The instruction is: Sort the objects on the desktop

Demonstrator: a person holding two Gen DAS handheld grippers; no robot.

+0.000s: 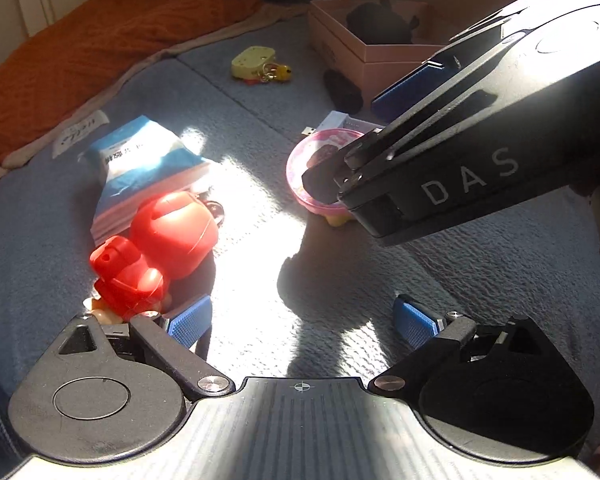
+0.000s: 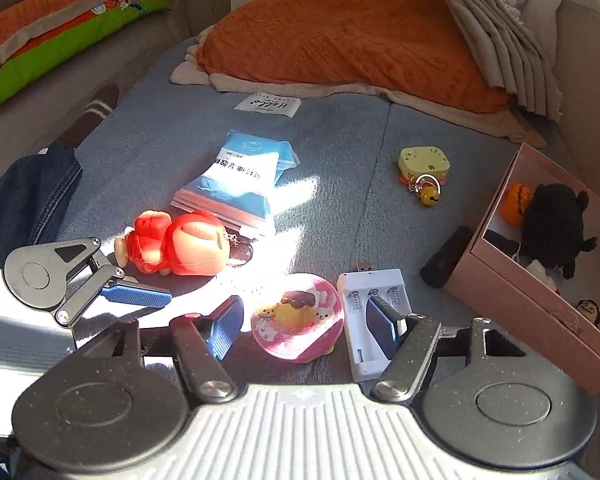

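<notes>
right wrist view: right claw [image 2: 306, 326] held low over the blue blanket [image 2: 332, 168], spread wide, blue pads on either side of the pink round toy [image 2: 298, 316] without touching it; right-hand pad partly over the white battery charger [image 2: 374, 322]. left wrist view: left claw [image 1: 302, 320] also spread wide, holding nothing, hovering above a sunlit patch of blanket, its left pad just beside the red doll [image 1: 156, 248]. right claw [image 1: 340, 148] seen there from the side, reaching down at a slant from the upper right, tips around the pink round toy [image 1: 320, 176].

counted on the blanket: one red doll [image 2: 172, 242] lying on its side, one blue and white packet [image 2: 240, 184] just behind and touching it, one pink round toy, one white battery charger with a usb plug, one yellow keychain toy [image 2: 422, 168] with a small bell, one small black item [image 2: 446, 256] lying against the pink box [image 2: 512, 296], one white label [image 2: 268, 106] reading "hello".

counted in the pink box, at the far right: one black plush toy [image 2: 554, 224], one orange item [image 2: 516, 202], and smaller bits too hidden to count. just outside the box, one small brown monkey figure [image 2: 590, 310].

further back: two orange quilts, one [image 2: 348, 40] at the far end of the blanket, one [image 2: 52, 8] at the left.
</notes>
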